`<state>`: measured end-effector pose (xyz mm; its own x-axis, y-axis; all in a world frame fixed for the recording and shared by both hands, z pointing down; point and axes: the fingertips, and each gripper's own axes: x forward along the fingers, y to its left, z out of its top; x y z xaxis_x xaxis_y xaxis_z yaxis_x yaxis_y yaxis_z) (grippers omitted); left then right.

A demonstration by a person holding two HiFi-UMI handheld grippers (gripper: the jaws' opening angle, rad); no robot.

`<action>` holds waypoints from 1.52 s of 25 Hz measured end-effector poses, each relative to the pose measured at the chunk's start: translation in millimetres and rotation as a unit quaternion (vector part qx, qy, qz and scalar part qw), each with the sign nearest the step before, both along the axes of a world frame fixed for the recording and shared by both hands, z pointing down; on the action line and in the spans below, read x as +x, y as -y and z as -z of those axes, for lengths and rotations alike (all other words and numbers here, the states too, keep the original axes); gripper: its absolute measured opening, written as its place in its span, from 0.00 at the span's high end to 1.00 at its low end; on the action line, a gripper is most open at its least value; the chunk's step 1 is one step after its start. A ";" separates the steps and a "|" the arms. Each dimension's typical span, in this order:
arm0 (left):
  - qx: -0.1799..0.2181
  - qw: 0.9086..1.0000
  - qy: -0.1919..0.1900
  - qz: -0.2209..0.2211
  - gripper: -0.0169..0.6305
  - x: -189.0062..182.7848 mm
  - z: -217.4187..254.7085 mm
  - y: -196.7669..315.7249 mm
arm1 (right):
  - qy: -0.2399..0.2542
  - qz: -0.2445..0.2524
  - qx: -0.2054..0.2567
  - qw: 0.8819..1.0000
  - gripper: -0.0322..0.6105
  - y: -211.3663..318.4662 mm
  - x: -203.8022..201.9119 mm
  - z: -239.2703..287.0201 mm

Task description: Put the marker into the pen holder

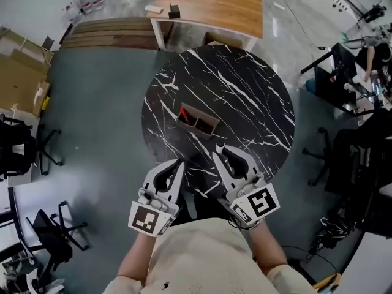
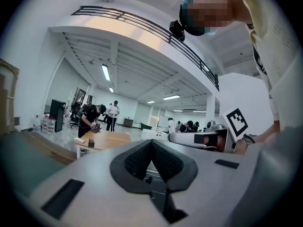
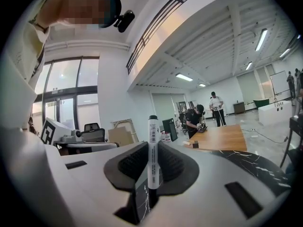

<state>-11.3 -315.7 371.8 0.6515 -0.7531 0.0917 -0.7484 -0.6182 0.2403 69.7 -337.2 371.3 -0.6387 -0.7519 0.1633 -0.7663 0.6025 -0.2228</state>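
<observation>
The right tool [image 1: 219, 150] is clamped on the white, black-capped marker [image 3: 153, 150] above the near edge of the round black marble worktop [image 1: 245, 84]. The left tool [image 1: 177, 164] is closed on nothing. The brown wooden pen holder [image 1: 198, 122] stands farther in, so the carry and drop seem left to do.

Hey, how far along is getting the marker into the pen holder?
Done: the right gripper is shut on the marker, which stands upright between its jaws. In hand: it hangs over the table's near edge, short of the pen holder. Left: carry the marker over and drop it in. The left gripper is shut, empty.
</observation>
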 end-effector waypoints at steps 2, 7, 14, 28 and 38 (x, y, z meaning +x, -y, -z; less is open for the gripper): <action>-0.005 1.000 -0.008 0.003 0.96 4.1 0.8 12.9 | -0.001 -0.003 -0.007 1.000 0.83 15.4 5.5 -6.1; -0.013 1.000 -0.008 -0.012 0.96 8.2 -15.0 46.0 | -0.013 -0.020 -0.009 1.000 0.83 58.4 8.0 -30.7; -0.047 0.998 -0.004 -0.048 0.96 3.2 -42.6 78.0 | -0.026 -0.046 -0.032 0.998 0.83 97.2 -1.8 -73.8; -0.103 0.993 0.010 -0.063 0.96 -10.8 -101.9 104.9 | -0.091 -0.060 -0.061 0.992 0.83 127.1 -11.9 -163.4; -0.130 0.989 0.014 -0.070 0.96 -8.3 -123.4 97.2 | -0.120 -0.067 -0.022 0.990 0.83 146.3 -20.4 -180.3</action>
